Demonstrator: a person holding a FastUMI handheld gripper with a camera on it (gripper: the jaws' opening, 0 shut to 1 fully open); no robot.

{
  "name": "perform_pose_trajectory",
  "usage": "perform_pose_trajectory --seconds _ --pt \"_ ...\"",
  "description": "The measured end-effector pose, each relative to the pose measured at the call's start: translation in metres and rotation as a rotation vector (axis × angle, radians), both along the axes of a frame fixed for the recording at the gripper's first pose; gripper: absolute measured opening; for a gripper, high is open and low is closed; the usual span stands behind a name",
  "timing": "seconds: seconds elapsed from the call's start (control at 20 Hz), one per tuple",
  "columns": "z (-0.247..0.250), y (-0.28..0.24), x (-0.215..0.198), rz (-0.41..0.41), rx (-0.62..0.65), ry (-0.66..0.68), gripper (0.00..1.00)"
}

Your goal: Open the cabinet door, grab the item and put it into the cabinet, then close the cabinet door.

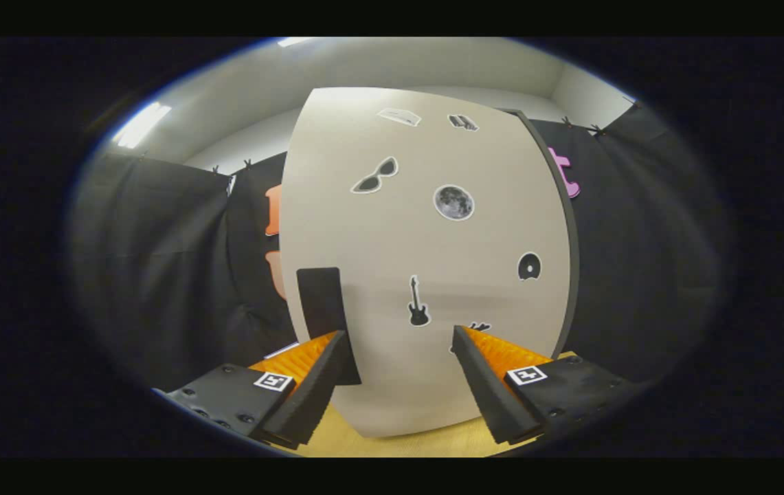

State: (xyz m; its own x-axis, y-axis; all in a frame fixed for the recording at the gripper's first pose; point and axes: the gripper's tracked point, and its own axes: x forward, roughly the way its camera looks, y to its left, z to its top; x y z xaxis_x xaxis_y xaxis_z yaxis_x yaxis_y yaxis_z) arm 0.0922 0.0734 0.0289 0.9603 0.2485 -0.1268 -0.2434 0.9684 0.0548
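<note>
The claw (398, 344) stands wide apart, gripping nothing, above the yellow tabletop (398, 443). Just ahead, the pale cabinet door (426, 261) is closed, its dark handle (323, 309) right by the left finger (319, 375). Stickers dot the door: a guitar (418, 302), a moon (453, 203), sunglasses (374, 176).

Light came from ceiling strip lamps (142, 125), which glared white. The cabinet door (426, 261) was evenly lit and sharp, with a faint shadow band across it. Fisheye distortion bowed its edges, and the surroundings dimmed and blurred outward.
</note>
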Motion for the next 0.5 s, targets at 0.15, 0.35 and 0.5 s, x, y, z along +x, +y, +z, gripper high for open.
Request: perform_pose_trajectory --seconds 0.15,0.35,0.5 --pt "-0.003 0.006 0.012 -0.007 0.005 0.014 0.98" --pt "-0.005 0.013 0.026 -0.025 0.003 0.028 0.98" --pt "-0.007 0.016 0.034 -0.045 -0.012 0.026 0.98"
